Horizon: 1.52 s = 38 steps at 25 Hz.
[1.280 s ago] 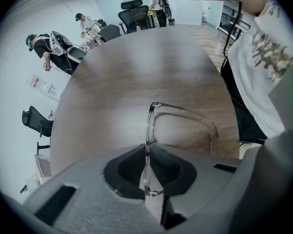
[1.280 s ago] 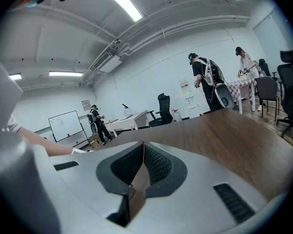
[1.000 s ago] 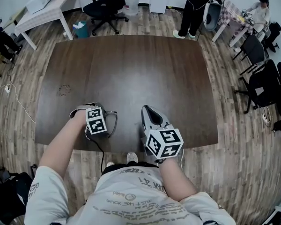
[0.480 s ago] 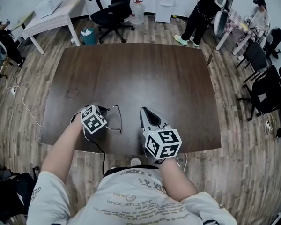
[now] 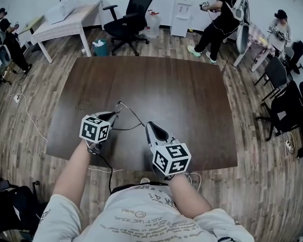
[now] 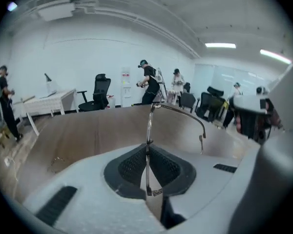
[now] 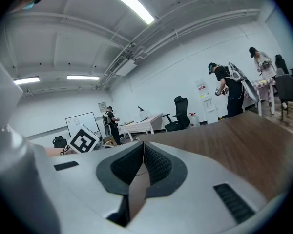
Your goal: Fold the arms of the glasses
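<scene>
The glasses (image 5: 131,116) are thin dark wire spectacles, lifted off the brown table (image 5: 166,84) near its front edge. My left gripper (image 5: 112,116) is shut on them. In the left gripper view the thin frame (image 6: 148,130) runs upright between the pads of that gripper (image 6: 147,147), and one arm (image 6: 185,113) curves off to the right, unfolded. My right gripper (image 5: 150,127) hovers just right of the glasses, shut with nothing in it. In the right gripper view its pads (image 7: 143,150) meet and hold nothing, and the left gripper's marker cube (image 7: 83,140) shows at the left.
A black office chair (image 5: 131,9) and a white desk (image 5: 65,14) stand beyond the table's far edge. People stand at the back right (image 5: 219,14) and far left (image 5: 7,39). More dark chairs (image 5: 283,79) line the right side. A cable (image 5: 28,115) lies on the floor at the left.
My left gripper has risen and rolled, lifting the glasses off the table so an arm sticks out toward the right gripper. The right gripper has shifted slightly left.
</scene>
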Available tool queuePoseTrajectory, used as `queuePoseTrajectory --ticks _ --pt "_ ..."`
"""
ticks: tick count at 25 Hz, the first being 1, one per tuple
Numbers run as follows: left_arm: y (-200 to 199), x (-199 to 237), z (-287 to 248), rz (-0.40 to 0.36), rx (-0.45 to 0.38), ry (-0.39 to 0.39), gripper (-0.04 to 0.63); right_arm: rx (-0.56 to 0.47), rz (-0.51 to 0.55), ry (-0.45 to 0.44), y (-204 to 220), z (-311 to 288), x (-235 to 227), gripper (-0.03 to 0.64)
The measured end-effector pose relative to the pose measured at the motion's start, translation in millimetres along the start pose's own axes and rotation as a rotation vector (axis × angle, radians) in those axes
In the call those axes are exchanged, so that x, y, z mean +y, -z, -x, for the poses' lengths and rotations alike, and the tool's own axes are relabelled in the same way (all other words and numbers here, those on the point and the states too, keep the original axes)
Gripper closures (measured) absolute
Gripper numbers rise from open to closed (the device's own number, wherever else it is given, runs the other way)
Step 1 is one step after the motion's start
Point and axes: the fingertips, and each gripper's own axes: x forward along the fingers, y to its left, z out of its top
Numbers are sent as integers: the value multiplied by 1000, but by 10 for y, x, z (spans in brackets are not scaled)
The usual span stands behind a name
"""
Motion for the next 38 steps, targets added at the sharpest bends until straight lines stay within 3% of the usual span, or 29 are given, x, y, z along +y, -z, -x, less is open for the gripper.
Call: queuePoseTrajectory --ticks 4,8,12,15,24,30,38 --pt "-117 -30 119 236 -134 58 563 0 -4 -49 65 -40 137 600" --pt "-205 -63 226 425 -249 110 565 21 -84 -144 187 -97 299 600" --pt "-285 -127 305 537 -323 161 564 37 -123 -185 261 -155 362 597" --pt "-305 -209 312 577 -341 184 564 35 -102 -205 262 -165 385 508" --pt "-280 -444 318 637 -351 263 563 14 -81 -187 211 -185 383 524" --pt "-277 -556 377 597 -348 275 563 -14 -62 -194 169 -153 432 585" --pt "-309 -589 478 558 -352 283 563 -34 -15 -218 126 -139 574 595"
